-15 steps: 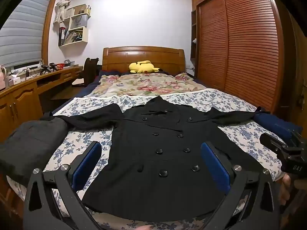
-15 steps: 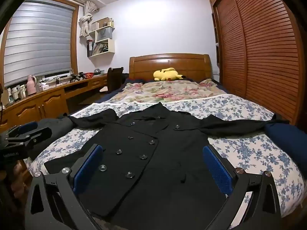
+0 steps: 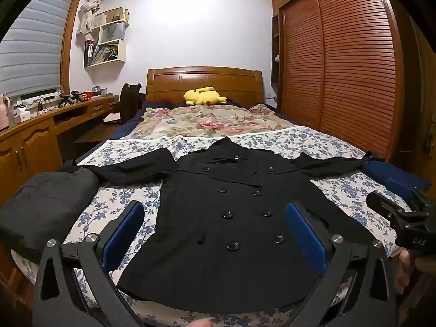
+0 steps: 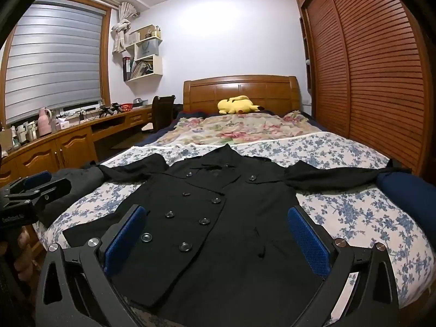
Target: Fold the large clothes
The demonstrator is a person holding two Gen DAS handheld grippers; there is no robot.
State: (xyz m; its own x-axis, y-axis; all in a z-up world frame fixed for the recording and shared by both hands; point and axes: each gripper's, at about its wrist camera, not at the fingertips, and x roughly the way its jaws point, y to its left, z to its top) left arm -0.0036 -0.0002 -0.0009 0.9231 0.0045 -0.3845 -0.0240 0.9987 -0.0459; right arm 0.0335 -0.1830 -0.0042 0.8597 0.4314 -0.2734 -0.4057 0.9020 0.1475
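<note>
Since the earlier frame, neither tool has shifted noticeably and the black coat (image 3: pixel 231 218) lies unchanged. Both the left tool (image 3: pixel 215 234) and the right tool (image 4: pixel 218 237) hover above the near hem with jaws spread wide, nothing between the blue pads (image 3: pixel 124 231), and neither touches the fabric. Coat position: flat and face up on the blue-flowered sheet (image 4: pixel 354 209) of the bed (image 3: pixel 204 77), buttons showing, sleeves stretched out to each side, one sleeve end reaching a grey folded garment (image 3: pixel 46 196) and the other a dark blue folded garment (image 4: pixel 408 199).
</note>
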